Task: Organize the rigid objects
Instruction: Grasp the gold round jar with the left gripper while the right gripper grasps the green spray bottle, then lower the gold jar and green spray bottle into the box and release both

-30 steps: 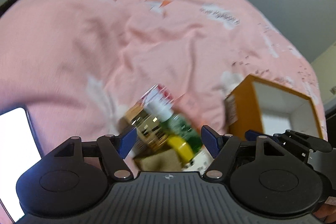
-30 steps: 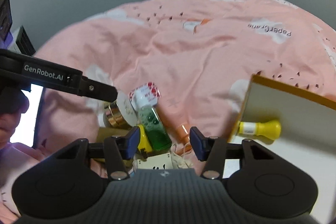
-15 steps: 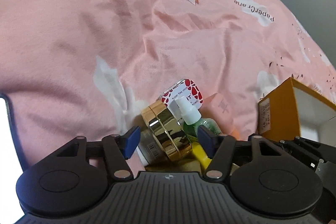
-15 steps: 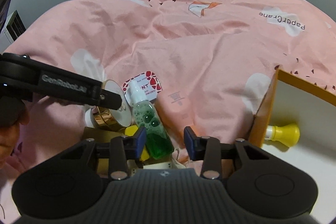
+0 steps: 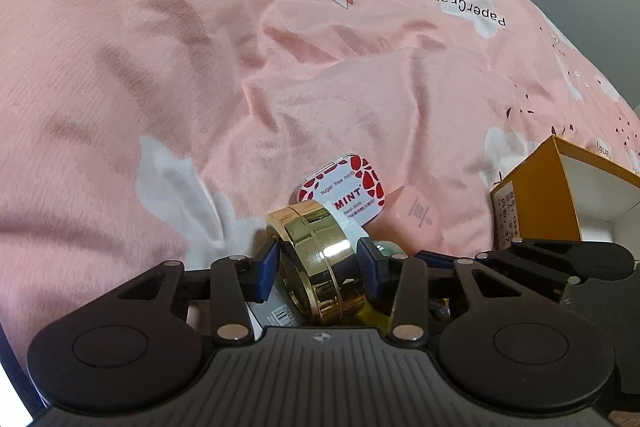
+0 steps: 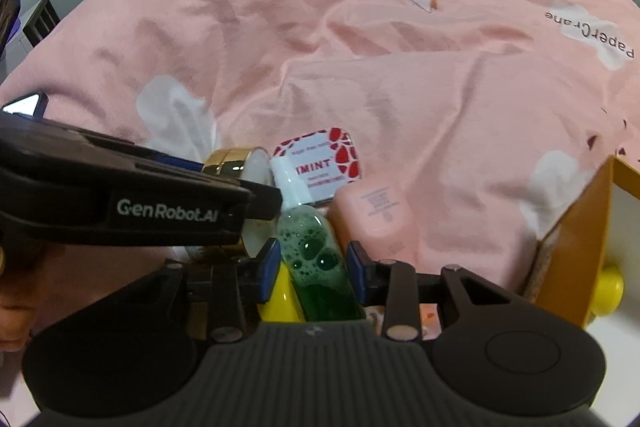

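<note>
Pink bedding printed with paper cranes and clouds fills both views, and a small heap of toiletries lies in a fold of it at the lower centre of each frame.

At the bottom centre of the left wrist view, the left gripper (image 5: 318, 269) has just been closing its jaws; the blue pads sit against both sides of the gold jar (image 5: 320, 259), which stands on edge, so the narrow rim gives a span they can clamp. At the bottom centre of the right wrist view, the right gripper (image 6: 314, 267) has its jaws pressed on the body of the green bottle (image 6: 320, 267), taken low on the barrel, probably because the white pump top is too slim to hold.

Just behind both, the mint tin (image 6: 320, 167) lies flat on the bed, touching the bottle's nozzle, with a pink container (image 6: 372, 223) beside it on the right. A yellow piece (image 6: 280, 301) shows under the bottle.

At the right edge of the frame the orange box (image 6: 572, 251) stands open with a yellow-capped item already inside, so it is likely the destination. Taking one object per hand looks meant to clear the heap in a single trip.
</note>
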A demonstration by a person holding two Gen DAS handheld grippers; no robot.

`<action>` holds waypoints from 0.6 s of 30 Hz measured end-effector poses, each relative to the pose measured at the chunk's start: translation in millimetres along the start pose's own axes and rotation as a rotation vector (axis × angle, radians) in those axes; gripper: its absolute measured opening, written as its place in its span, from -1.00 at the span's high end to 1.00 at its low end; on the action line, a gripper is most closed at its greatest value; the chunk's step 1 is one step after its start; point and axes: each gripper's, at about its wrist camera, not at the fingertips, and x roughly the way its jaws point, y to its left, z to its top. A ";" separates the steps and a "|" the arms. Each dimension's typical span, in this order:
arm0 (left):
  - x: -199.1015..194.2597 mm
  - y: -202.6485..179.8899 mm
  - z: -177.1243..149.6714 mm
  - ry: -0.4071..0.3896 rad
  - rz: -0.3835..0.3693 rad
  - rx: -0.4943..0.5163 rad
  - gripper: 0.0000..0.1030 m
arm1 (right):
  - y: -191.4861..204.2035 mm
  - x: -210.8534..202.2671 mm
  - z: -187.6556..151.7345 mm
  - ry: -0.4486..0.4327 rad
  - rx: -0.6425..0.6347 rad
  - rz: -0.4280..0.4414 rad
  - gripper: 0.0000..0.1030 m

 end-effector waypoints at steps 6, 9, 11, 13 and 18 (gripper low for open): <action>9.2 4.6 1.3 0.017 0.010 -0.013 0.09 | 4.6 17.1 3.6 0.049 -0.006 -0.019 0.27; 9.6 5.9 0.5 0.010 0.006 -0.011 0.10 | 6.9 19.5 3.6 0.049 -0.015 -0.030 0.28; 7.4 6.5 -0.8 0.002 0.003 -0.011 0.12 | 6.8 17.7 2.9 0.044 -0.014 -0.030 0.29; 3.7 6.5 -3.1 -0.014 0.007 -0.011 0.25 | 6.8 15.2 2.2 0.035 -0.010 -0.030 0.33; -10.8 6.9 -8.3 -0.051 -0.015 -0.017 0.34 | 4.7 -0.6 -2.4 -0.003 0.002 -0.037 0.40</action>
